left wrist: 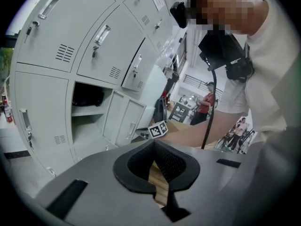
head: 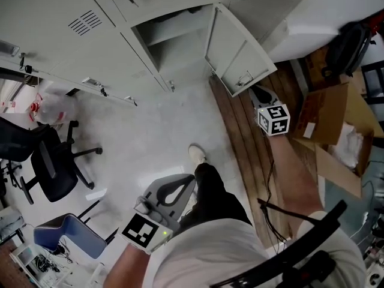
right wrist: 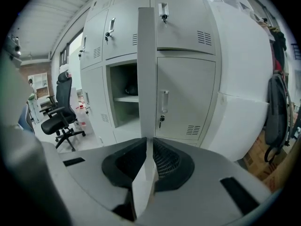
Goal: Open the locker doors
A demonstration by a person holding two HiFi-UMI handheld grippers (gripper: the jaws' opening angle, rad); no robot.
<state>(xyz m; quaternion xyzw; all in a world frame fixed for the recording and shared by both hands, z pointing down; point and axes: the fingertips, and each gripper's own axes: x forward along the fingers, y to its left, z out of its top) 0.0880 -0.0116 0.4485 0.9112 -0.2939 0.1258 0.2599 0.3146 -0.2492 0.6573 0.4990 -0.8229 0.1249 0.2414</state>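
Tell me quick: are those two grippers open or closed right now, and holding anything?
Left gripper: closed, holding nothing.
Right gripper: closed on the edge of the open locker door.

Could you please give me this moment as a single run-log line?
right hand-held gripper: shut on edge of open locker door | left hand-held gripper: shut, empty, held low
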